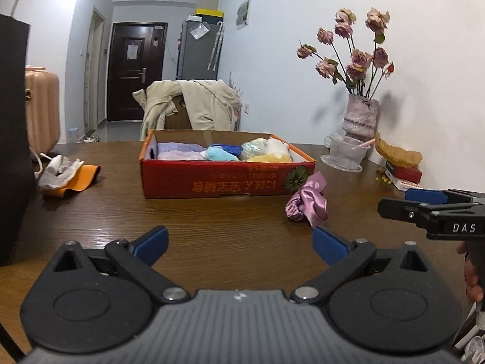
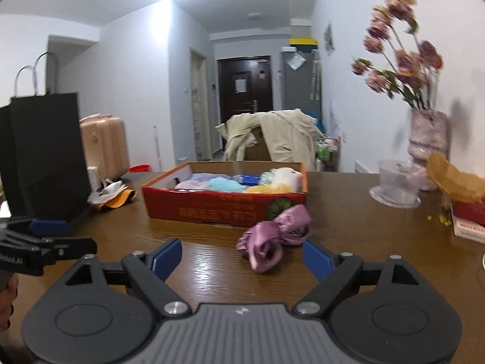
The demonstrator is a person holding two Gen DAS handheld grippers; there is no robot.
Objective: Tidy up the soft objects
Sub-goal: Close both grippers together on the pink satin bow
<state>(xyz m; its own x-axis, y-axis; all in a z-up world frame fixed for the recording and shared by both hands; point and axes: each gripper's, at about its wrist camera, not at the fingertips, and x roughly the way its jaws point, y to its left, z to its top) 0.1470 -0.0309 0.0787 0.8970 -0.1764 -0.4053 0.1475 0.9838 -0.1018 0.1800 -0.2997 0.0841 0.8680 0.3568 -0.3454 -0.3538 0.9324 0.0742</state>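
Note:
A red cardboard box [image 1: 212, 182] [image 2: 212, 209] stands mid-table, holding purple towels, a light blue fluffy piece, a yellow one and a white one. A pink satin cloth [image 1: 306, 200] [image 2: 272, 236] lies crumpled on the wood at the box's front right corner. My right gripper [image 2: 242, 253] [image 1: 394, 202] is open, low over the table; the satin cloth lies just ahead of its fingers, closer to the right one, and no pad presses on it. My left gripper [image 1: 239, 239] [image 2: 69, 236] is open wide and empty, in front of the box, to the left of the cloth.
A black paper bag [image 1: 12, 121] stands at the left edge, with an orange cloth and white glove [image 1: 69, 176] beside it. On the right by the wall are a vase of roses [image 1: 360, 118], a glass bowl [image 1: 345, 151] and small boxes [image 1: 403, 173]. A coat-draped chair [image 1: 188, 106] stands behind the table.

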